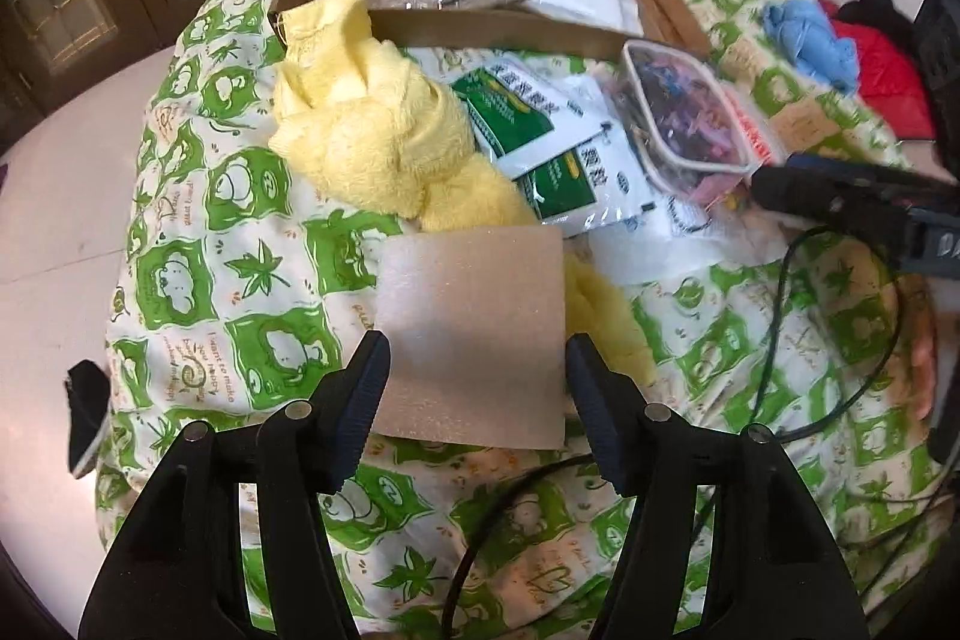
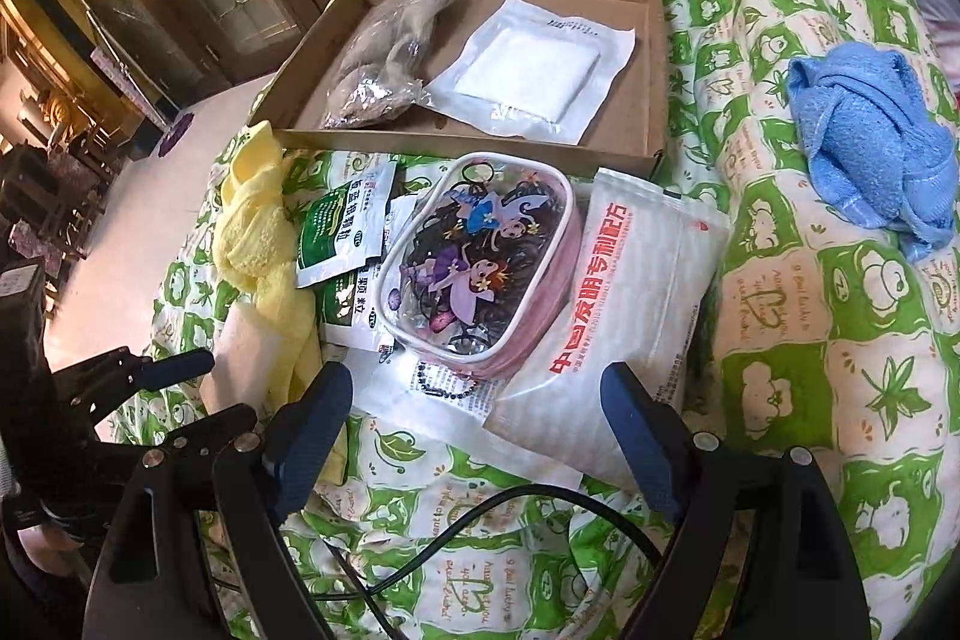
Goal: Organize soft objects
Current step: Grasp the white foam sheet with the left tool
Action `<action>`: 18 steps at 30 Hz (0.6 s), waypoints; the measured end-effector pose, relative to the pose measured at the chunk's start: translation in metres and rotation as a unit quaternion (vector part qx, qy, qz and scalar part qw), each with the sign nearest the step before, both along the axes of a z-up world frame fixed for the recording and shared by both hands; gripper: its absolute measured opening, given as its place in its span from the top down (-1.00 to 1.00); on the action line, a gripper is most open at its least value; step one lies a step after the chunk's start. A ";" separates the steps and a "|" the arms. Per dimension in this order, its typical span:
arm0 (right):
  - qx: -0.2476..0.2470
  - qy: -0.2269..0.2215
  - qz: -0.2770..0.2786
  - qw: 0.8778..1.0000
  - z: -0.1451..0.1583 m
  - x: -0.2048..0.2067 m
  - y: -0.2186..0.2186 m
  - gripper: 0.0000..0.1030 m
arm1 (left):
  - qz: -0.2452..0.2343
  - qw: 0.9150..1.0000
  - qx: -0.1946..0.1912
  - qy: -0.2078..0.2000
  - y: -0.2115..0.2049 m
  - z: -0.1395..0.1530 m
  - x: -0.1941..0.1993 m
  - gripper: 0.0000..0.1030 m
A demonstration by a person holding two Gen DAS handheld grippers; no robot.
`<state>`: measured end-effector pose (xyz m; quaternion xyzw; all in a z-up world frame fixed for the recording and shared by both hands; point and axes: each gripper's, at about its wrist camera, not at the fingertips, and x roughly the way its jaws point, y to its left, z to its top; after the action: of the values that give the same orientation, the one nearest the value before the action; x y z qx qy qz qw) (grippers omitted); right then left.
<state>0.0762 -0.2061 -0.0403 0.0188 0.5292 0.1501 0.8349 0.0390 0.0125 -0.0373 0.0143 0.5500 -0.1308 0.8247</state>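
A white foam sheet (image 1: 474,304) lies flat on the green-patterned quilt (image 1: 198,280), partly over a crumpled yellow towel (image 1: 372,142). My left gripper (image 1: 477,340) is open. Its fingertips stand at the sheet's left and right edges and do not squeeze it. My right gripper (image 2: 475,370) is open above a white bag with red lettering (image 2: 630,292) and a clear cartoon pouch (image 2: 480,262), with nothing held. A blue towel (image 2: 870,142) lies bunched at the right. The cardboard box (image 2: 468,148) behind holds a bagged grey item (image 2: 384,64) and a white gauze pack (image 2: 534,64).
Green-and-white sachets (image 2: 342,232) lie between the yellow towel (image 2: 252,232) and the pouch. A black cable (image 2: 480,514) loops over the quilt near both grippers. A red garment (image 1: 882,76) sits at the far right. The bed's edge drops to pale floor (image 1: 60,232) on the left.
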 end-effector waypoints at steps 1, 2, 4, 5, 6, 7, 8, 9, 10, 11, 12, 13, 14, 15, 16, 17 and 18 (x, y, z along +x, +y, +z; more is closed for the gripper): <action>0.000 0.000 0.000 1.000 0.000 0.000 0.000 -0.66 | -0.001 1.000 -0.011 -0.003 0.003 0.002 0.001 -0.19; 0.000 0.000 0.000 1.000 -0.001 0.000 0.000 -0.66 | -0.003 1.000 -0.016 -0.004 0.004 0.003 0.001 -0.19; -0.001 0.002 -0.002 1.000 -0.002 0.000 0.001 -0.67 | -0.009 1.000 -0.024 0.005 0.005 -0.002 0.003 -0.33; -0.002 0.003 -0.002 1.000 -0.003 0.000 0.001 -0.68 | -0.009 1.000 -0.022 0.012 0.004 -0.006 0.004 -0.41; -0.001 0.004 -0.002 1.000 -0.004 0.000 0.001 -0.70 | -0.007 1.000 -0.017 0.017 0.004 -0.010 0.005 -0.41; 0.000 0.005 -0.002 1.000 -0.005 0.001 0.002 -0.75 | -0.004 1.000 -0.007 0.022 0.004 -0.014 0.007 -0.41; 0.001 0.006 -0.002 1.000 -0.005 0.001 0.003 -0.77 | -0.001 1.000 -0.004 0.023 0.005 -0.016 0.008 -0.41; 0.002 0.007 -0.002 1.000 -0.005 0.001 0.003 -0.81 | 0.004 1.000 -0.006 0.025 0.007 -0.017 0.009 -0.41; 0.003 0.008 -0.001 1.000 -0.005 0.002 0.004 -0.85 | 0.006 1.000 -0.011 0.025 0.007 -0.017 0.010 -0.41; 0.004 0.009 -0.002 1.000 -0.005 0.004 0.005 -0.87 | 0.008 0.999 -0.018 0.025 0.009 -0.016 0.010 -0.41; 0.006 0.010 -0.002 1.000 -0.004 0.006 0.006 -0.90 | 0.012 0.999 -0.025 0.026 0.010 -0.016 0.011 -0.41; 0.007 0.011 -0.003 1.000 -0.003 0.008 0.006 -0.90 | 0.015 0.999 -0.027 0.027 0.011 -0.016 0.011 -0.41; 0.010 0.014 -0.006 1.000 -0.002 0.011 0.006 -0.90 | 0.019 0.999 -0.027 0.028 0.012 -0.016 0.011 -0.41; 0.012 0.017 -0.010 1.000 -0.001 0.014 0.005 -0.90 | 0.024 0.999 -0.030 0.029 0.014 -0.016 0.011 -0.41; 0.016 0.022 -0.017 0.999 0.001 0.018 0.004 -0.90 | 0.031 0.998 -0.039 0.030 0.018 -0.014 0.011 -0.41; 0.021 0.029 -0.027 0.999 0.002 0.023 0.001 -0.90 | 0.034 0.998 -0.045 0.030 0.019 -0.013 0.010 -0.41; 0.024 0.033 -0.033 0.999 0.003 0.026 -0.001 -0.90 | 0.037 0.997 -0.056 0.026 0.021 -0.009 0.009 -0.41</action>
<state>0.1022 -0.2074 -0.0376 0.0612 0.5521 0.1345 0.8206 0.0477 0.0339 -0.0465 -0.0559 0.5632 -0.1314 0.8139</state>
